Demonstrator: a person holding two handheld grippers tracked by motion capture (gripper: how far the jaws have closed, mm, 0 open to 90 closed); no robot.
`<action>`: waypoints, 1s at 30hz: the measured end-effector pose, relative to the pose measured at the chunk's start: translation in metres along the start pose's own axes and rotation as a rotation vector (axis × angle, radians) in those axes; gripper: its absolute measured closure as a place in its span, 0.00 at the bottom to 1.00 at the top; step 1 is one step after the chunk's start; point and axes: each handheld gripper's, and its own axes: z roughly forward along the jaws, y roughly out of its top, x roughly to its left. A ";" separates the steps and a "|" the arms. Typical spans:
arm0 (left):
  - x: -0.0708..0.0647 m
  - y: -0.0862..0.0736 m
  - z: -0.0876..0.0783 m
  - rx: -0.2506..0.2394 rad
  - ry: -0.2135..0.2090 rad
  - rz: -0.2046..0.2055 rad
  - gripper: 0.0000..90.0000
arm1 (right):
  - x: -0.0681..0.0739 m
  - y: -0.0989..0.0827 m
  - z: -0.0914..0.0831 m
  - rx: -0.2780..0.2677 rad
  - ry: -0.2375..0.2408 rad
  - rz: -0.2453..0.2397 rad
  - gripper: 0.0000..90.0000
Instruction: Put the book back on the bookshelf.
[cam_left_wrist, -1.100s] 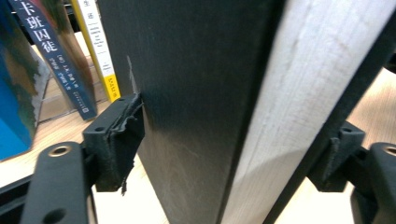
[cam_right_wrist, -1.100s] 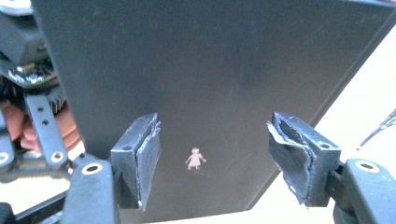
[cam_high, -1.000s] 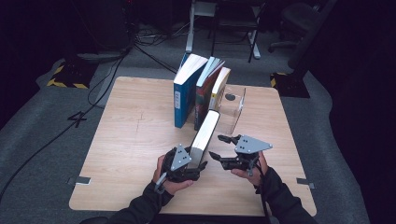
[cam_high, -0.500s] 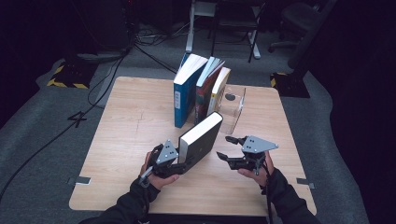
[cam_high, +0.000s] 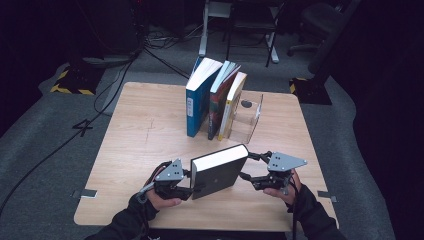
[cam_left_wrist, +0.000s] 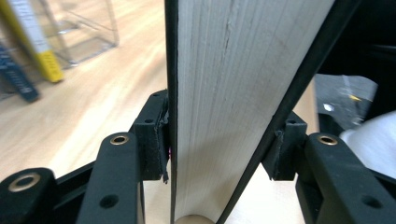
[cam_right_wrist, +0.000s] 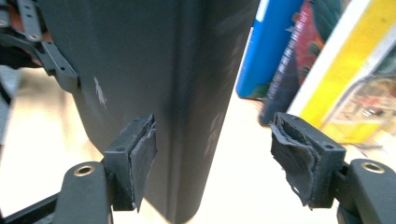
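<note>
Black-covered and thick, the book (cam_high: 220, 170) stands on edge above the wooden table (cam_high: 135, 135), caught between my two grippers. My left gripper (cam_high: 184, 181) has it clamped: in the left gripper view both pads press the covers, the pale page block (cam_left_wrist: 224, 93) running straight up between the jaws from their base. These jaws had just been closing onto the book and now hold it.

My right gripper (cam_high: 251, 166) sits at the book's other end with its jaws apart. In the right gripper view the dark spine fills the space beside the left-hand pad (cam_right_wrist: 142, 154), close against it or just touching, I cannot tell which, while the right-hand pad (cam_right_wrist: 294, 156) stands well clear with bare table showing in the gap. These jaws have just been opening.

Beyond my right jaws, a blue book (cam_high: 196, 102), a dark red book (cam_high: 218, 107) and a yellow-edged book (cam_high: 231, 102) lean together against a clear plastic bookend (cam_high: 250, 117).
</note>
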 end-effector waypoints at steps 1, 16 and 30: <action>-0.001 0.000 0.000 0.001 -0.012 0.002 0.56 | 0.001 0.001 -0.001 -0.005 0.015 -0.008 0.31; 0.001 -0.001 -0.001 0.017 0.008 0.047 0.57 | 0.006 0.017 0.019 -0.032 0.148 -0.038 0.34; 0.005 -0.018 0.005 0.161 0.152 0.038 0.49 | 0.009 0.014 0.003 -0.031 0.188 -0.068 0.52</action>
